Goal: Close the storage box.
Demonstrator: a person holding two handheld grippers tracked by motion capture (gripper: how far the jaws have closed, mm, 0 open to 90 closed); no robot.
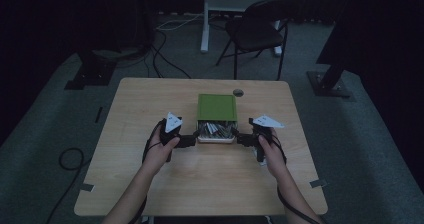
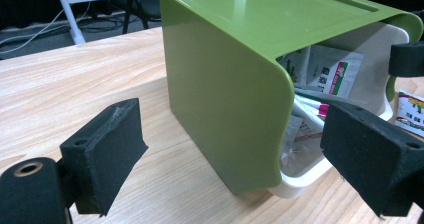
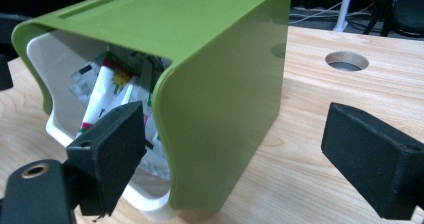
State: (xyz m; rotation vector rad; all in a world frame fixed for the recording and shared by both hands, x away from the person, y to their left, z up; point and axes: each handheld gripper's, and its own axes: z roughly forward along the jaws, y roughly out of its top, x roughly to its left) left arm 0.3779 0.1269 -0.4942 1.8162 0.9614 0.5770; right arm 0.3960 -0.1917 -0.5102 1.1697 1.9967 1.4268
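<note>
In green box (image 2: pixel 225 94), printed sachets (image 2: pixel 332 74), text unreadable

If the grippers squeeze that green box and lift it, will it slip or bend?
The green box looks glossy and smooth, so it may slip a little against the pads. Its walls look like hard plastic, so probably stiff rather than floppy. The white drawer is pulled partway out and full of packets, so it might slide further if tilted.
</note>
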